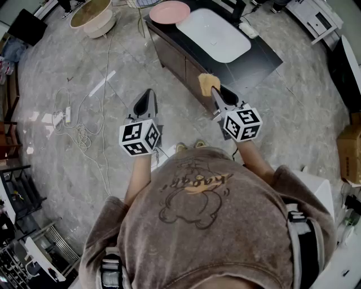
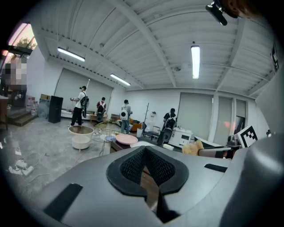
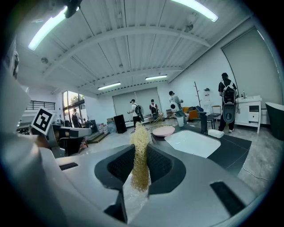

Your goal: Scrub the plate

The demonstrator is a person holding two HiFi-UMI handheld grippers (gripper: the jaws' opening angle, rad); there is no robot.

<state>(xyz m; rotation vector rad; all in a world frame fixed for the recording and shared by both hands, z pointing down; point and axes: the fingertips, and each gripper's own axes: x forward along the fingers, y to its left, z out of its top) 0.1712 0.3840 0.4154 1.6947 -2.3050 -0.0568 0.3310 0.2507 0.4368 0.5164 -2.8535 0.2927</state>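
Observation:
A pink plate (image 1: pixel 169 11) lies at the far end of a dark counter (image 1: pixel 256 59), beside a white sink basin (image 1: pixel 213 34). My right gripper (image 1: pixel 217 93) hovers over the counter's near corner, shut on a yellow fibrous scrubber (image 1: pixel 207 83). In the right gripper view the scrubber (image 3: pixel 140 153) stands upright between the pads of this gripper (image 3: pixel 138 165), with the plate (image 3: pixel 163 130) and basin (image 3: pixel 193 142) ahead. My left gripper (image 1: pixel 148 97) hangs over the floor left of the counter, shut and empty (image 2: pixel 145 165). Its view shows the plate (image 2: pixel 126 138) far ahead.
Stacked beige tubs (image 1: pixel 93 16) sit on the floor at the far left, with loose cables (image 1: pixel 73 121) nearer. A cardboard box (image 1: pixel 351 147) stands at the right. A small white object (image 1: pixel 248 28) rests beside the basin. Several people (image 2: pixel 80 104) stand in the hall beyond.

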